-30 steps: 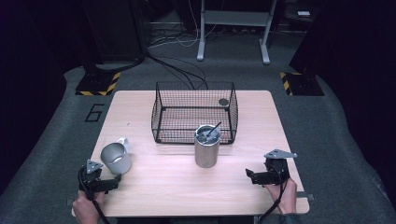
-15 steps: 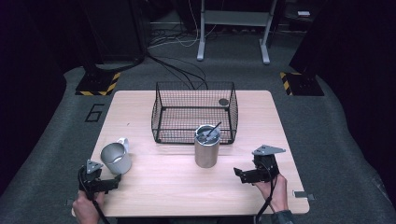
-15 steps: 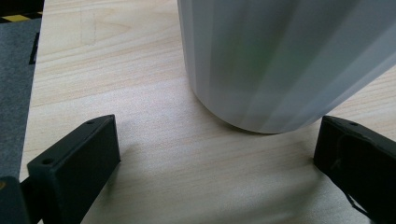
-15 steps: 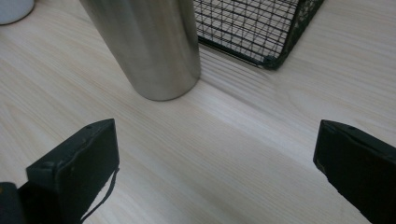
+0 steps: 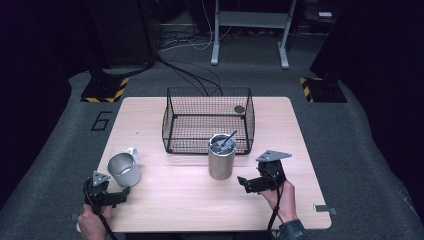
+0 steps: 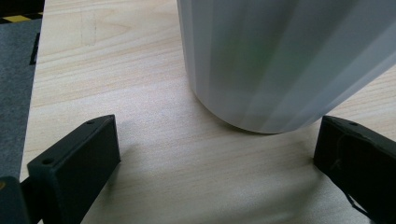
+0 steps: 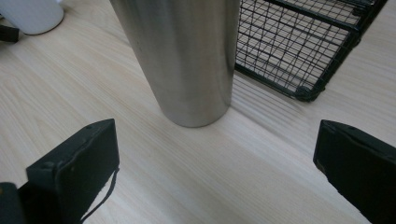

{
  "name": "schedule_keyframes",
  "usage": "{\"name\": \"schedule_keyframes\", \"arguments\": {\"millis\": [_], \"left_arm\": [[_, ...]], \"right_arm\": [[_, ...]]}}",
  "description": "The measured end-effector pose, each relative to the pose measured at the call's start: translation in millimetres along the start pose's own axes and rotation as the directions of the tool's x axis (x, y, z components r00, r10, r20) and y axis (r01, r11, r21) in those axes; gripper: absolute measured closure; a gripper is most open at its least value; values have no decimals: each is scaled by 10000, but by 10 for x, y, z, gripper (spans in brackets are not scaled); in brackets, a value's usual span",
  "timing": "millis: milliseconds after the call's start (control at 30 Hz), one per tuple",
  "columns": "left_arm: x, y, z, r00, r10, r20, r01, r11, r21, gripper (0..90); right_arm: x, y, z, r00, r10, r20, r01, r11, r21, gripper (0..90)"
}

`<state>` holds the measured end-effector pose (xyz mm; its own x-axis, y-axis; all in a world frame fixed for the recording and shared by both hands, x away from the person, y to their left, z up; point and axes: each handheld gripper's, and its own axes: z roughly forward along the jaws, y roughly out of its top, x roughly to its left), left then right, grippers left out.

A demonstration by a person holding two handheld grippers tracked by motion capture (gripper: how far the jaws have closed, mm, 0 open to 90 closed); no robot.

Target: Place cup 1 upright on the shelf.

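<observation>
A steel cylinder cup [image 5: 221, 158] [image 7: 180, 56] stands mid-table with a dark utensil [image 5: 227, 138] leaning out of it. My right gripper [image 5: 243, 183] [image 7: 215, 163] is open, low over the wood just right of the cup, with its jaws aimed at the cup's base. A white mug [image 5: 123, 169] [image 6: 280, 60] with a handle stands at the left. My left gripper [image 5: 124, 192] [image 6: 215, 158] is open a short way in front of the mug, nothing between its jaws.
A black wire basket [image 5: 208, 120] [image 7: 303, 46] sits behind the steel cup, a small dark round object [image 5: 239, 109] at its back right corner. The wooden table [image 5: 175, 205] has bare room along the front. Cables and stand legs lie on the floor beyond.
My right gripper has moved left and forward toward the steel cup. The left gripper and mug have stayed put.
</observation>
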<state>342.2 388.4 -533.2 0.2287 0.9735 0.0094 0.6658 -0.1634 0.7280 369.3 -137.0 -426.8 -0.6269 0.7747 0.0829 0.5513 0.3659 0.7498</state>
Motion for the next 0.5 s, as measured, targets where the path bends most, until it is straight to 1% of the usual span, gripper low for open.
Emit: {"name": "schedule_keyframes", "arguments": {"millis": [100,133,400,433,500], "left_arm": [[-1,0,-1,10000,-22,9,21,10000,27,3],[0,0,-1,10000,-18,7,18,10000,15,3],[-1,0,0,10000,-21,7,21,10000,13,3],[0,0,0,10000,-4,2,4,10000,-2,4],[0,0,0,10000,-3,3,3,10000,1,4]], "right_arm": [[28,59,17,9999,-134,-60,134,9999,-15,0],[40,78,23,9999,-91,-113,91,10000,-13,0],[107,206,77,9995,-224,-206,223,9997,-63,0],[119,245,102,9992,-277,-299,274,9996,-98,0],[133,271,121,9991,-278,-311,276,9996,-84,0]]}}
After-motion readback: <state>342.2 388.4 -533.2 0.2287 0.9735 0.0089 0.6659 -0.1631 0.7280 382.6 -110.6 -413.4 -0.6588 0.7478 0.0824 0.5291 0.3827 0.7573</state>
